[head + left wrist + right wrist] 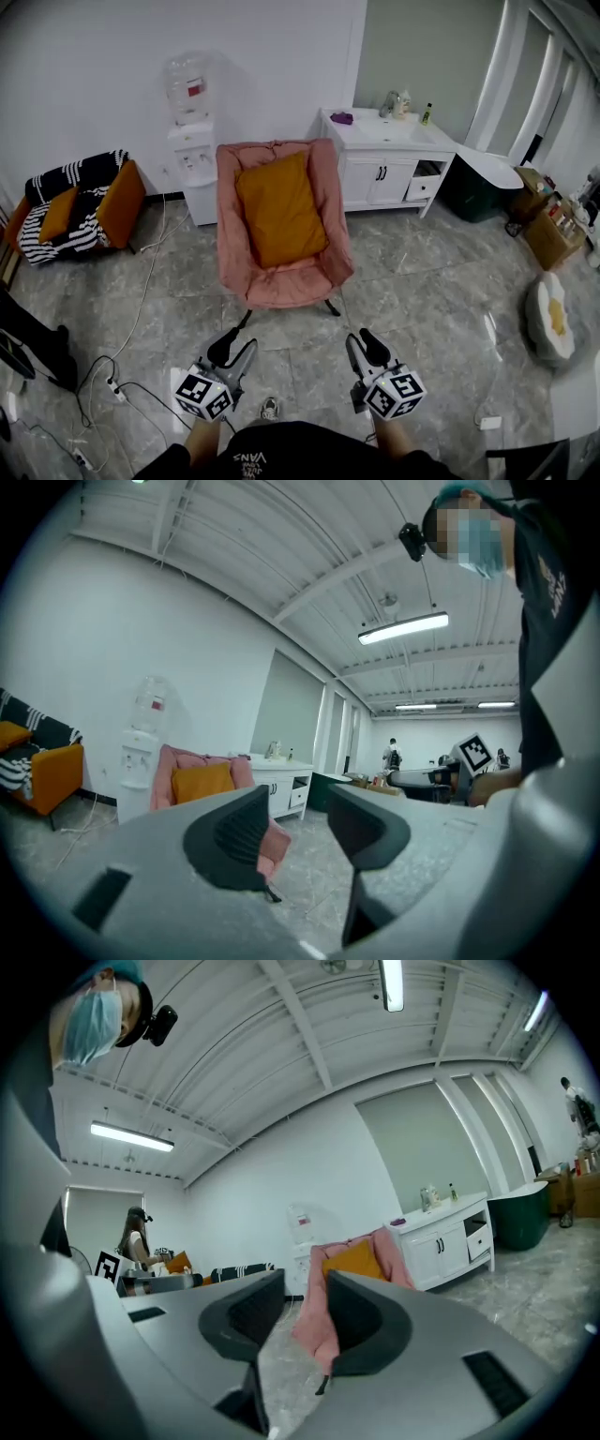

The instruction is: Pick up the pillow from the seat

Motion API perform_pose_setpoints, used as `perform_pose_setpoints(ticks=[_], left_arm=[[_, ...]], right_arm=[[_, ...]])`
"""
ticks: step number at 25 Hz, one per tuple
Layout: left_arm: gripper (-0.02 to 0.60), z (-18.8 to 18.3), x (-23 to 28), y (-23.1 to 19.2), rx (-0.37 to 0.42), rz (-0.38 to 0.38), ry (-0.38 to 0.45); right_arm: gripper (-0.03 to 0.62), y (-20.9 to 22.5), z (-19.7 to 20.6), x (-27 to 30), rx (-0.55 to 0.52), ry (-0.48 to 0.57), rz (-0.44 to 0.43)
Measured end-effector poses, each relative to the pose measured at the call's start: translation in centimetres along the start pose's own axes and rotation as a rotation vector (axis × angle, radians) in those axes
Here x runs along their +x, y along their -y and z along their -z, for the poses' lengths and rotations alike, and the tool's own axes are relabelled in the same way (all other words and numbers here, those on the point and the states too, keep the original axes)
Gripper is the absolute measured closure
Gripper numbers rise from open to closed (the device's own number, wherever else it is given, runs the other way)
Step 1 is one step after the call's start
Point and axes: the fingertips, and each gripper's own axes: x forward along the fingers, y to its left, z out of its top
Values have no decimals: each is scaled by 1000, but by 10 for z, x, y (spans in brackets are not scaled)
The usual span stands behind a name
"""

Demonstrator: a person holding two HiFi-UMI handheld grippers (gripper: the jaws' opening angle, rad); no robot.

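Note:
An orange pillow (279, 208) lies against the back and seat of a pink folding chair (284, 279) in the middle of the room. Both grippers hover low over the floor in front of the chair, well short of it. My left gripper (225, 349) has a gap between its jaws and nothing in it. My right gripper (367, 344) also stands open and empty, with a narrower gap. In the left gripper view the pillow (202, 782) shows beyond the gripper (298, 822). The right gripper view shows the pillow (354, 1260) past that gripper (305, 1312).
A water dispenser (192, 141) stands left of the chair and a white sink cabinet (384, 167) right of it. An orange armchair with a striped blanket (80, 206) is at far left. Cables and a power strip (117, 389) lie on the floor at left; a round cushion (553, 319) at right.

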Motion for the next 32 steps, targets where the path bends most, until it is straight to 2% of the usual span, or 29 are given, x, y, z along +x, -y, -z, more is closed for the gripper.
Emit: perform_pose_setpoints(ticks=[1, 7, 17, 22, 27, 32], left_arm=[[364, 1, 4, -5, -9, 7, -6], [302, 7, 14, -41, -25, 28, -46], [301, -13, 37, -109, -8, 66, -64], [301, -6, 47, -131, -35, 61, -78], [301, 5, 78, -135, -58, 59, -100], [301, 1, 120, -138, -71, 8, -94]], right_arm=[[432, 1, 0, 6, 4, 0, 9], [354, 3, 2, 40, 7, 10, 78], [345, -3, 1, 105, 59, 24, 123], [345, 3, 8, 123, 70, 0, 140], [345, 38, 5, 140, 79, -22, 160], [345, 83, -10, 165, 70, -39, 132]])
